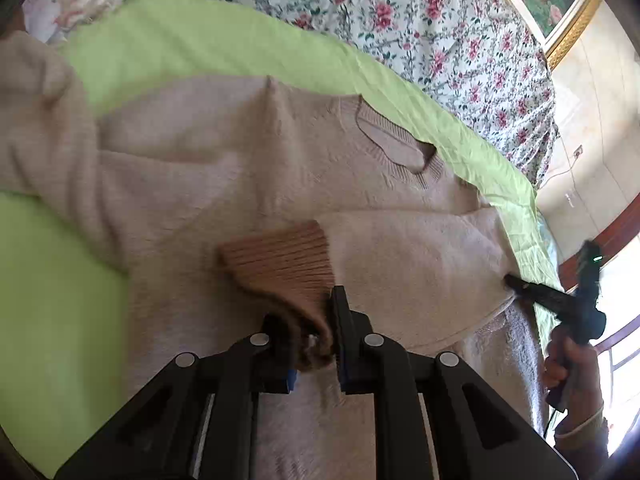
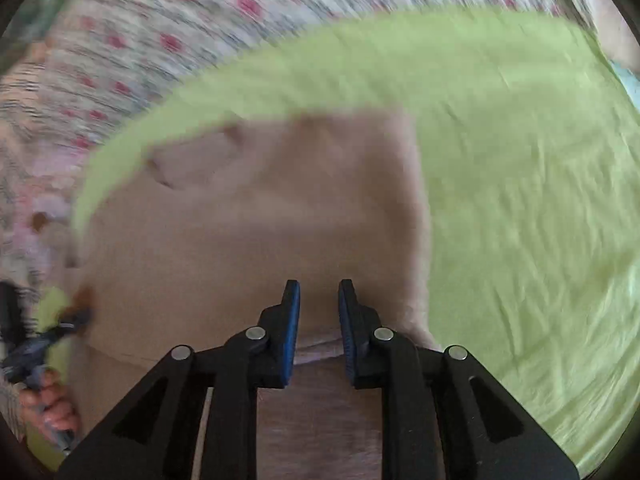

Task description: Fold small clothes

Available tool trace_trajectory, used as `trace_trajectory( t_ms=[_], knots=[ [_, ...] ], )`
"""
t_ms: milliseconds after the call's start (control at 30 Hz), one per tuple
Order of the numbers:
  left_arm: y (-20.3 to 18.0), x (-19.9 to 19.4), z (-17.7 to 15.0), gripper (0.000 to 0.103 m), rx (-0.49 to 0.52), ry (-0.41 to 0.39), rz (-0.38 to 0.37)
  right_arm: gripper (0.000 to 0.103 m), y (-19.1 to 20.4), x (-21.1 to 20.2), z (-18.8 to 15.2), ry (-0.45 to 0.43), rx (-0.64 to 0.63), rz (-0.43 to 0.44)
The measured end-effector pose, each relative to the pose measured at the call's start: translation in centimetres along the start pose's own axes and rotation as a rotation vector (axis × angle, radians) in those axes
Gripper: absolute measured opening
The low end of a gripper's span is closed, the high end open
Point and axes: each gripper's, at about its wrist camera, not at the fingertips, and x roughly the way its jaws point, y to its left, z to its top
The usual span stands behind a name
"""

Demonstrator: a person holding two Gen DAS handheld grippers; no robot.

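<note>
A beige knit sweater (image 1: 224, 168) lies on a lime green sheet (image 1: 192, 40), neck hole (image 1: 394, 144) toward the far side. My left gripper (image 1: 312, 320) is shut on the brown ribbed cuff (image 1: 280, 260) of a sleeve laid across the sweater body. My right gripper (image 2: 319, 300) is open and empty, hovering above the sweater (image 2: 256, 224) near its right edge. In the left wrist view, the right gripper (image 1: 520, 284) shows at the sweater's right side. The right wrist view is blurred by motion.
A floral bedspread (image 1: 420, 12) lies beyond the green sheet (image 2: 520, 160). A wall with a framed picture (image 1: 560, 4) and a window (image 1: 620, 344) stand at the right. The person's hand (image 1: 572, 364) holds the right gripper's handle.
</note>
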Motion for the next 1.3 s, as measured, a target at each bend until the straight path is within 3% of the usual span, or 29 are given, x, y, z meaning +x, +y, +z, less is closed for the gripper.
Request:
trace_trajectory(
  t_ms=[67, 133, 200, 267, 333, 467, 533, 667, 867, 900, 967, 1000, 1033, 1133, 1300],
  knots=[
    [0.8, -1.4, -0.3, 0.017, -0.002, -0.013, 0.026, 0.02, -0.8, -1.3, 0.1, -0.021, 0.06, 0.038],
    [2.0, -2.9, -0.3, 0.018, -0.017, -0.03, 0.058, 0.022, 0.0, -3.2, -0.1, -0.055, 0.042, 0.047],
    [3.4, -4.7, 0.0, 0.021, -0.045, -0.063, 0.073, 0.029, 1.3, -4.8, -0.6, -0.078, 0.021, 0.124],
    [5.2, -6.5, 0.9, 0.034, -0.088, -0.101, 0.108, 0.04, 2.7, -6.0, -1.5, -0.082, 0.0, 0.185],
    [6.8, -7.9, 2.1, 0.051, -0.126, -0.143, 0.131, 0.041, 3.6, -6.1, -2.4, -0.077, -0.025, 0.217],
    [9.5, -9.5, 5.9, 0.063, -0.189, -0.202, 0.197, 0.041, 5.4, -5.4, -3.8, -0.033, -0.047, 0.274],
    [10.8, -9.6, 8.6, 0.08, -0.216, -0.232, 0.263, 0.041, 6.1, -5.1, -4.4, -0.018, -0.067, 0.278],
    [14.4, -8.5, 14.7, 0.085, -0.294, -0.246, 0.386, 0.041, 7.4, -4.6, -4.7, 0.008, -0.101, 0.302],
    [21.6, -3.5, 21.5, 0.085, -0.39, -0.145, 0.615, 0.041, 8.0, -4.2, -4.5, 0.017, -0.1, 0.321],
    [22.8, -2.6, 21.9, 0.082, -0.404, -0.12, 0.642, 0.041, 8.0, -4.1, -4.4, 0.02, -0.101, 0.322],
    [24.6, -1.3, 22.1, 0.045, -0.407, -0.095, 0.665, 0.041, 8.2, -3.8, -4.5, 0.024, -0.102, 0.318],
    [24.9, -1.1, 22.0, 0.017, -0.401, -0.09, 0.657, 0.041, 8.3, -3.8, -4.5, 0.025, -0.101, 0.315],
    [24.9, -1.2, 21.8, 0.011, -0.389, -0.1, 0.644, 0.041, 8.2, -3.7, -4.6, 0.027, -0.101, 0.315],
    [23.3, -2.8, 20.9, 0.007, -0.329, -0.169, 0.577, 0.041, 8.2, -3.8, -4.6, 0.018, -0.094, 0.323],
    [17.3, -6.0, 18.8, 0.007, -0.204, -0.256, 0.393, 0.041, 8.8, -4.5, -4.8, -0.003, -0.098, 0.347]
  ],
)
